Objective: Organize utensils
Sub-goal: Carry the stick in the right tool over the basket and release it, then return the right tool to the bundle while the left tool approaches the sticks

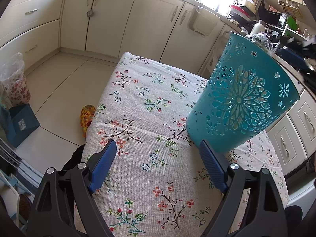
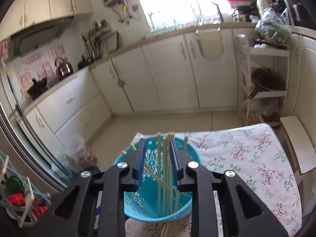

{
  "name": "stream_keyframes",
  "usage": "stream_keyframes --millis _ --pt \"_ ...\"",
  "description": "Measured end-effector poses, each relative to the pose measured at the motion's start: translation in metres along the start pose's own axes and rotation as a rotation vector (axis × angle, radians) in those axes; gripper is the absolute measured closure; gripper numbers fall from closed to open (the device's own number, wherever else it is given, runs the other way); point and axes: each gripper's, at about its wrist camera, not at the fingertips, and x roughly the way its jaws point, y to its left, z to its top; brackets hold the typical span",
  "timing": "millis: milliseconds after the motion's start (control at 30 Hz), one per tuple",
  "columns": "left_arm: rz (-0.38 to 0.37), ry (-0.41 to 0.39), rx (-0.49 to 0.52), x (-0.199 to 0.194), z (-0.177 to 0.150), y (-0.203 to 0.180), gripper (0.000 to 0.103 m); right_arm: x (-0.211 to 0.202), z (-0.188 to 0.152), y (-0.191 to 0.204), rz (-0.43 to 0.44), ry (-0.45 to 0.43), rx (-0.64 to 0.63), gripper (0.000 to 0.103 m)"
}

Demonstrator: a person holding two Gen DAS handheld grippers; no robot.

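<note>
**Dropping chopsticks into the teal basket**

Hovering low in the left wrist view, the left gripper (image 1: 156, 148) has its jaws wide apart and empty over the floral cloth of the surface (image 1: 138, 90). The teal basket (image 1: 243, 102) stands just beside the right-hand jaw, apparently not touching it. Cream cabinets (image 1: 110, 17) run along the back, and tiled floor (image 1: 55, 83) lies to the left.

From the right wrist view, the right gripper (image 2: 157, 148) looks down into the basket (image 2: 195, 154), where several pale chopsticks (image 2: 165, 169) stand. About 2 of them rise between the jaws, which sit a narrow gap apart; whether they grip I cannot tell. My judgement: the step is loading chopsticks, and it goes best by letting go only once the tips rest on the basket floor, then lifting straight up so neighbours are not dragged out. More sticks (image 2: 165, 231) seem to lie on the cloth below. A kettle (image 2: 63, 69) sits on the far counter.
</note>
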Motion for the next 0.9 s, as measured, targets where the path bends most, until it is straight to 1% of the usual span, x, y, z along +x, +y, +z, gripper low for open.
stream_keyframes --millis 67,133,167,233,267,333,467,500,567,700,900 --pt "0.002 0.001 0.001 0.0 0.0 -0.001 0.021 -0.021 -0.001 -0.004 0.001 -0.052 0.017 0.076" --pt "0.004 0.001 0.002 0.001 -0.001 -0.001 0.021 -0.033 -0.006 -0.006 0.001 -0.076 0.032 0.075" --pt "0.005 0.001 0.002 0.001 -0.001 -0.001 0.021 -0.042 -0.013 -0.008 -0.003 -0.081 0.042 0.075" --pt "0.007 0.002 0.002 0.001 0.0 -0.001 0.02 -0.048 -0.028 -0.011 -0.008 -0.063 0.051 0.075" --pt "0.008 0.002 0.002 0.001 0.0 -0.001 0.02 -0.049 -0.038 -0.012 -0.013 -0.046 0.054 0.075" --pt "0.008 0.002 0.002 0.001 0.0 0.0 0.02 -0.046 -0.066 -0.013 -0.027 0.025 0.057 0.075" --pt "0.011 0.002 0.002 0.001 0.0 0.0 0.02 -0.024 -0.12 -0.014 -0.036 0.184 0.076 0.077" --pt "0.012 0.002 0.002 0.001 0.0 0.0 0.02 -0.019 -0.13 -0.015 -0.036 0.214 0.081 0.079" --pt "0.014 0.003 0.0 0.001 -0.001 0.0 0.02 -0.007 -0.148 -0.014 -0.038 0.273 0.089 0.08" --pt "0.016 0.006 0.0 0.001 -0.001 0.0 0.02 0.013 -0.166 -0.008 -0.05 0.343 0.061 0.082" --pt "0.015 0.006 0.001 0.001 -0.001 -0.001 0.02 0.029 -0.173 -0.008 -0.082 0.369 0.022 0.083"
